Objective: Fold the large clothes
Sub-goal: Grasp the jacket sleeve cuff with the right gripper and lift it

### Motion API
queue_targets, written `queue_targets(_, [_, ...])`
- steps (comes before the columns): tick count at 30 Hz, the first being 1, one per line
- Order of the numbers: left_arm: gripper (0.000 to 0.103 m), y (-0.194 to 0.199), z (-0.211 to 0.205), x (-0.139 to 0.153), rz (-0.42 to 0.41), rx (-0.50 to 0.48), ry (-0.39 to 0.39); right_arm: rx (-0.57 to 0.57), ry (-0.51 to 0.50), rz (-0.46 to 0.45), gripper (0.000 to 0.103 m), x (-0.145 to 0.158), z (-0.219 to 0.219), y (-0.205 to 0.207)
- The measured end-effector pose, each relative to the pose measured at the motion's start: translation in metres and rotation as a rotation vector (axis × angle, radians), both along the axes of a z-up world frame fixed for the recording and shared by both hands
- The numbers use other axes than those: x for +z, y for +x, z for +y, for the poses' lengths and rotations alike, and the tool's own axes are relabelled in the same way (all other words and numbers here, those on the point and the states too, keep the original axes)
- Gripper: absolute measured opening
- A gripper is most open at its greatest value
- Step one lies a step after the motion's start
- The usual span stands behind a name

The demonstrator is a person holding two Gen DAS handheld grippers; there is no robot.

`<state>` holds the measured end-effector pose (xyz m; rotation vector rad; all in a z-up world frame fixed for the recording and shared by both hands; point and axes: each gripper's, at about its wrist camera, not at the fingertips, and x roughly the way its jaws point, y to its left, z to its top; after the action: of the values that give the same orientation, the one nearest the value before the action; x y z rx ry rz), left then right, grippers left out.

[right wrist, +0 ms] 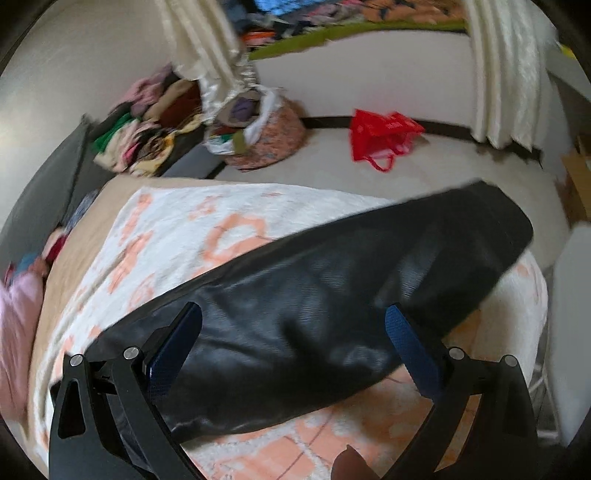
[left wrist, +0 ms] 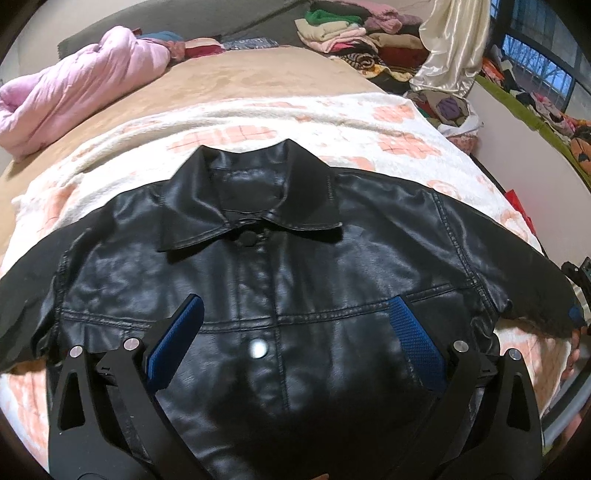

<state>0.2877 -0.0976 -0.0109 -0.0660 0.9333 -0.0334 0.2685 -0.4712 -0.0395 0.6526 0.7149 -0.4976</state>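
Jacket [left wrist: 295, 266] first: a black leather-look one, spread front-up on the bed [left wrist: 229, 77], lying on the white blanket with peach flowers [left wrist: 369, 122] that covers the near end, collar toward the far edge and buttoned at the neck. One sleeve [right wrist: 369, 266] stretches out toward the bed's right edge, with the cuff reaching just past it. A pink quilt [left wrist: 62, 96] is bunched at the far left corner, and piles of folded clothes [left wrist: 343, 33] sit beyond the far edge (pretty messy room tbh). A red bag [right wrist: 380, 133] is on the floor by the wall.

The left hand-held gripper [left wrist: 295, 332] hovers over the jacket's chest, blue pads spread wide, a white snap button [left wrist: 258, 348] showing between them, nothing pinched. The right hand-held gripper [right wrist: 295, 339] is over the sleeve, also spread wide and gripping nothing.
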Motion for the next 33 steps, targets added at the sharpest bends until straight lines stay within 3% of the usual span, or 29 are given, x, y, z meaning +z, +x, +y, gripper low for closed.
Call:
queue_targets(5, [0.094, 0.012, -0.012, -0.007, 0.003, -0.02, -0.006, -0.162, 0.076, 0.052, 0.099, -0.018, -0.029, -0.014])
queue_targets(15, [0.094, 0.024, -0.016, -0.02, 0.029, -0.025, -0.023, -0.414, 0.158, 0.054, 0.099, -0.036, -0.059, -0.04])
queue_targets(20, [0.094, 0.023, -0.011, -0.022, 0.042, -0.02, -0.026, -0.463, 0.316, -0.001, 0.099, -0.056, -0.085, -0.04])
queue_targets(23, [0.094, 0.022, -0.006, -0.02, 0.046, -0.013, -0.035, -0.493, 0.385, -0.148, 0.099, -0.058, -0.097, -0.04])
queue_targets(25, [0.094, 0.018, -0.001, -0.017, 0.045, -0.008, -0.038, -0.478, 0.418, -0.177, 0.099, -0.061, -0.1, -0.038])
queue_targets(26, [0.094, 0.016, 0.002, -0.015, 0.044, -0.006, -0.037, -0.477, 0.439, -0.214, 0.094, -0.062, -0.1, -0.04])
queue_targets(27, [0.094, 0.015, 0.005, -0.013, 0.042, -0.003, -0.036, -0.474, 0.45, -0.245, 0.081, -0.062, -0.103, -0.042])
queue_targets(28, [0.094, 0.012, 0.01, -0.01, 0.041, 0.002, -0.036, -0.463, 0.462, -0.285, 0.039, -0.06, -0.103, -0.044])
queue_targets(29, [0.094, 0.01, 0.013, -0.007, 0.039, 0.008, -0.038, -0.448, 0.477, -0.318, 0.02, -0.06, -0.106, -0.044])
queue_targets(33, [0.094, 0.002, 0.031, 0.005, 0.029, 0.029, -0.072, -0.358, 0.482, -0.456, 0.014, -0.044, -0.104, -0.038])
